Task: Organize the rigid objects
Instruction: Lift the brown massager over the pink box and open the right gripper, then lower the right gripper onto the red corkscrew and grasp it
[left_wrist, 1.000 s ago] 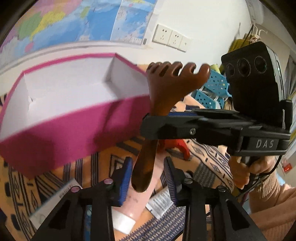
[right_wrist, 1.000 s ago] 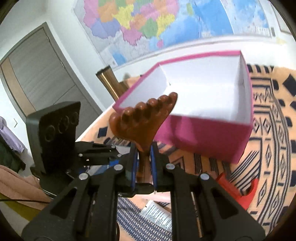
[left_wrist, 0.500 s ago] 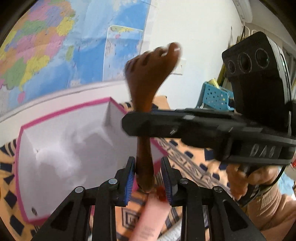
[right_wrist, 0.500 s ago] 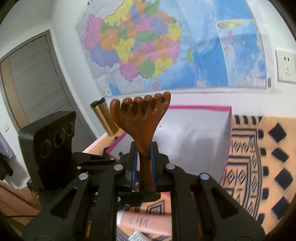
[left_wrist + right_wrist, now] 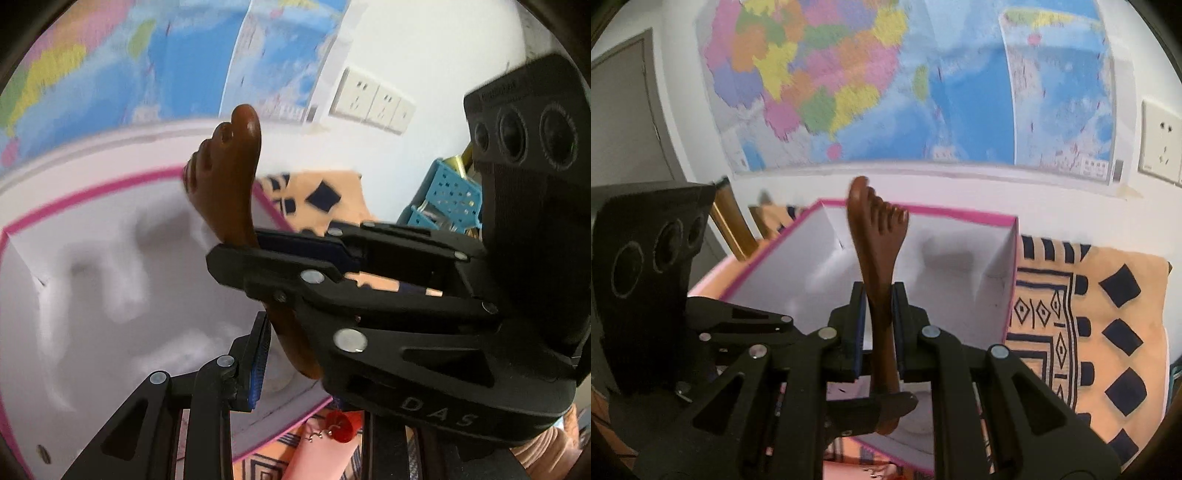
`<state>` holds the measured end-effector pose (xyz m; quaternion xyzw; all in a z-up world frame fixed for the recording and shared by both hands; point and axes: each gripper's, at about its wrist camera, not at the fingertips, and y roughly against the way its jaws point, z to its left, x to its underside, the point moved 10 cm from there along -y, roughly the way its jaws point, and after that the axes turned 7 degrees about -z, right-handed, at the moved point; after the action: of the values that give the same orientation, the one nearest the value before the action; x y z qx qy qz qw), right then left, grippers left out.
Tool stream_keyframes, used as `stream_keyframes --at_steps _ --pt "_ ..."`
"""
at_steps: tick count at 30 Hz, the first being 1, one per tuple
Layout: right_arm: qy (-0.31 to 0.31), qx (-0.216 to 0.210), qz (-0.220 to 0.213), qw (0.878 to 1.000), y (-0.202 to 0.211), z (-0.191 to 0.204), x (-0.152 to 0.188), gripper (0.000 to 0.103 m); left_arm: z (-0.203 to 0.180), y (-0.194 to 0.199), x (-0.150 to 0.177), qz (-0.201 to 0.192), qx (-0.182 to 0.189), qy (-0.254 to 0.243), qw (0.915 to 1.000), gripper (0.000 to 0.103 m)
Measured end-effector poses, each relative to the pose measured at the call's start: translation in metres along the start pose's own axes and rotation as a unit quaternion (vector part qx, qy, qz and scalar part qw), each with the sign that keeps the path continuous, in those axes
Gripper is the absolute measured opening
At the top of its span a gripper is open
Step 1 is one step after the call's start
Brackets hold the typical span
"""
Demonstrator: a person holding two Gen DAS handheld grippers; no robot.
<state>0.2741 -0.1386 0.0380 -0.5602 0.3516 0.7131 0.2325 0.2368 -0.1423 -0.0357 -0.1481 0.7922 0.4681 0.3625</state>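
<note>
The right gripper (image 5: 878,325) clamps its jaws on the brown wooden foot-shaped massager (image 5: 877,236) above the pink-rimmed white cardboard box (image 5: 1010,295). The left gripper (image 5: 291,354) holds its lower end, though that contact is hidden. The massager should be lowered level, with both grippers releasing together.

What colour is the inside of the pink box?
White. The box is pink outside with a plain white inside, clearest in the right wrist view.

Item count:
- Wooden massager (image 5: 877,254): one.
- Pink box (image 5: 964,214): one.
- Wall map (image 5: 871,85): one.
- Patterned cloth (image 5: 1108,306): one.
- Blue baskets (image 5: 452,195): at least one; exact count unclear.
- Socket plates (image 5: 373,101): three in the left wrist view.
- Pink tube (image 5: 325,458): one.
</note>
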Motion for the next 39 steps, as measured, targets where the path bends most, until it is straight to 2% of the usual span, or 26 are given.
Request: stream_keyframes --at_steps 5,7,8,9,10,11,13,18,22,26,31,39 --pt "0.019 0.024 0.051 0.998 -0.026 -0.009 0.022 0.016 0.013 -0.017 0.023 0.043 -0.012 0.020 0.9988 0.029" --pt "0.030 0.040 0.068 0.996 -0.033 -0.012 0.031 0.018 0.019 -0.017 0.027 0.043 -0.021 0.022 0.9986 0.032" --pt "0.031 0.043 0.073 0.996 -0.035 -0.012 0.034 0.020 0.021 -0.013 0.029 0.039 -0.024 0.025 0.9986 0.034" --pt "0.027 0.043 0.076 0.996 -0.036 -0.013 0.036 0.029 0.023 -0.010 0.030 0.038 -0.024 0.028 0.9986 0.035" --pt "0.024 0.045 0.076 0.996 -0.036 -0.014 0.037 0.037 0.025 -0.007 0.031 0.036 -0.024 0.031 0.9986 0.036" --pt "0.023 0.049 0.073 0.996 -0.035 -0.016 0.037 0.039 0.027 -0.003 0.032 0.032 -0.029 0.031 0.9986 0.036" --pt "0.018 0.052 0.066 0.996 -0.030 -0.018 0.038 0.039 0.033 0.007 0.032 0.019 -0.046 0.028 0.9983 0.036" --pt "-0.018 0.033 0.031 0.999 0.000 -0.018 0.039 0.039 0.038 0.035 0.033 -0.014 -0.059 0.023 0.9979 0.036" --pt "-0.051 0.000 -0.007 0.999 0.036 -0.012 0.040 0.048 0.029 0.060 0.036 -0.043 -0.055 0.010 0.9975 0.041" --pt "-0.068 -0.018 -0.031 0.997 0.071 -0.013 0.048 0.048 0.016 0.073 0.039 -0.060 -0.047 0.001 0.9971 0.042" --pt "-0.078 -0.021 -0.026 0.996 0.094 -0.013 0.072 0.048 -0.003 0.080 0.055 -0.060 -0.037 -0.021 0.9973 0.043" --pt "-0.094 0.000 0.036 0.995 0.090 -0.019 0.139 0.048 -0.024 0.064 0.090 -0.024 -0.019 -0.041 0.9987 0.043"
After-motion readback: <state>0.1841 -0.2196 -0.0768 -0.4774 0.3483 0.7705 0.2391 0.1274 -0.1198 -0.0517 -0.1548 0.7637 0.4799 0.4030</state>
